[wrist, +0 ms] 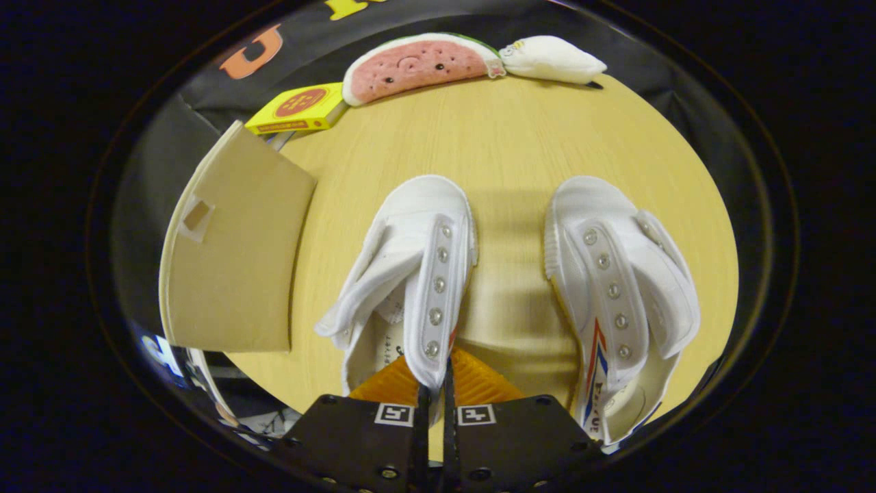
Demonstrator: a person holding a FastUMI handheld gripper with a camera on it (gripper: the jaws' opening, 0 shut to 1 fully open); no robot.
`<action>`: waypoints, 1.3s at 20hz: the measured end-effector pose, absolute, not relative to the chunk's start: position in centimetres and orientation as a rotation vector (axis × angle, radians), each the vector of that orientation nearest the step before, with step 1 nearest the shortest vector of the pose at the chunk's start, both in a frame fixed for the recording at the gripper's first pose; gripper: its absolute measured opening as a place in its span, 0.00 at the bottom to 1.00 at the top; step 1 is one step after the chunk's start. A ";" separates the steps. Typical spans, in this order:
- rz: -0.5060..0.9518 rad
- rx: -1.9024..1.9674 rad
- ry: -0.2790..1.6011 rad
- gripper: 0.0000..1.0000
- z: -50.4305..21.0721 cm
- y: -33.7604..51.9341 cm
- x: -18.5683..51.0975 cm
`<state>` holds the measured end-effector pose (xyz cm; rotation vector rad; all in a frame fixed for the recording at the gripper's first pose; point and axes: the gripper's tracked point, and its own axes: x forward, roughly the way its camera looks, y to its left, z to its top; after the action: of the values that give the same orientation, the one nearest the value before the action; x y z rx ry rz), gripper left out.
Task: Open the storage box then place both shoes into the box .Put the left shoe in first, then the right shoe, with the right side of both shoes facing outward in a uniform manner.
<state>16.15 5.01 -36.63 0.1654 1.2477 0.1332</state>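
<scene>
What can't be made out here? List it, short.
- Gripper: fingers close together at the eyelet flap of the left white canvas shoe; whether both press on it cannot be told.
- Right white canvas shoe: heel cut off by the view's edge.
- Brown cardboard storage box: only its raised flap; inside hidden.
- Yellow packet: partly behind the flap.

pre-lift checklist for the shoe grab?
1. Tool fingers shut on the eyelet flap of the left-hand white canvas shoe: ok.
2. Grip depth: flap edge only, may slip: cannot tell.
3. Brown cardboard storage box open: cannot tell, a flat panel faces the camera.
4. Other white canvas shoe apart from the gripped one: ok.
5. Which shoe is the left one: cannot tell.
</scene>
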 end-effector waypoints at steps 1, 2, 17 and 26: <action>0.130 0.188 1.255 0.08 -36.6 5.0 16.0; 0.134 0.186 1.261 0.00 -36.5 5.1 15.8; 0.253 0.421 1.267 0.00 -32.9 8.1 11.7; 0.242 0.484 1.156 0.00 -23.5 11.4 11.6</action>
<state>11.59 11.42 -23.45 0.4841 1.1563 0.2416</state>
